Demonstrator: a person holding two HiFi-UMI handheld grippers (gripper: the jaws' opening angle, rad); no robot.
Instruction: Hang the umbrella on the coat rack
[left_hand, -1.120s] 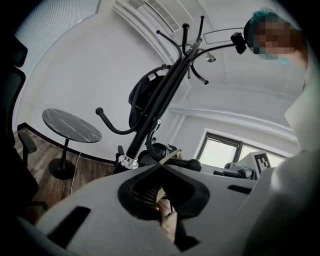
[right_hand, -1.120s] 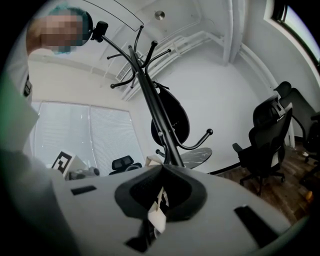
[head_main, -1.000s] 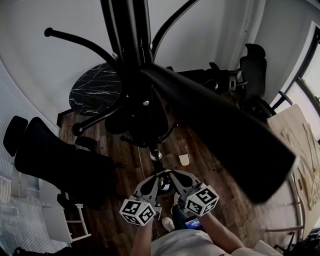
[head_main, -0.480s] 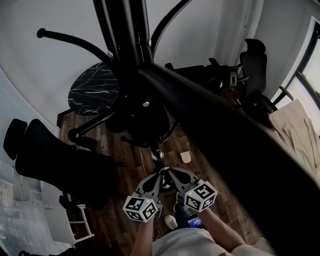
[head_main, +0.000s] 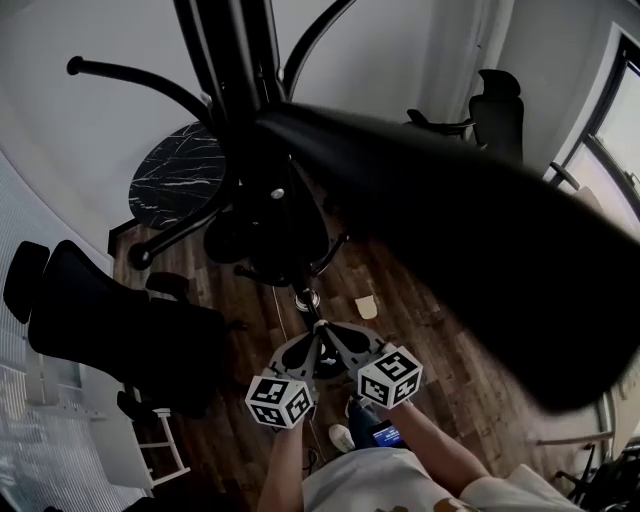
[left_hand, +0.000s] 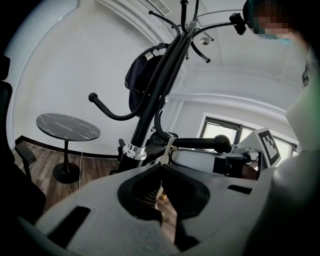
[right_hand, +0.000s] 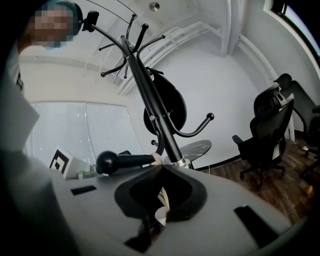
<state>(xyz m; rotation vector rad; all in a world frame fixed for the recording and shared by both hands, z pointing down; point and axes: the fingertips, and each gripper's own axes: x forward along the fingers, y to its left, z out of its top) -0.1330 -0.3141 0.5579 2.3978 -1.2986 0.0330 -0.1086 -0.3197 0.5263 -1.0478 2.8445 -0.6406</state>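
The black coat rack's pole (head_main: 245, 90) rises toward me, and one upper arm (head_main: 470, 230) looms blurred close to the camera. A ball-tipped hook (left_hand: 200, 143) (right_hand: 125, 161) juts out just past both grippers. My left gripper (head_main: 312, 336) (left_hand: 161, 167) and right gripper (head_main: 329, 336) (right_hand: 161, 169) meet tip to tip beside the pole's silver collar (head_main: 305, 298). Each is shut on a thin cream strap (left_hand: 168, 149) (right_hand: 162, 200). The umbrella's body is hidden below the grippers.
A black bag (left_hand: 145, 75) hangs on the rack. A round marble table (head_main: 180, 175) stands behind it. Black office chairs sit at the left (head_main: 110, 330) and far right (head_main: 500, 110). A small cream object (head_main: 367, 305) lies on the wood floor.
The blurred upper rack arm has grown much larger in the head view. Both grippers stay together, shut, and have edged slightly toward the pole.
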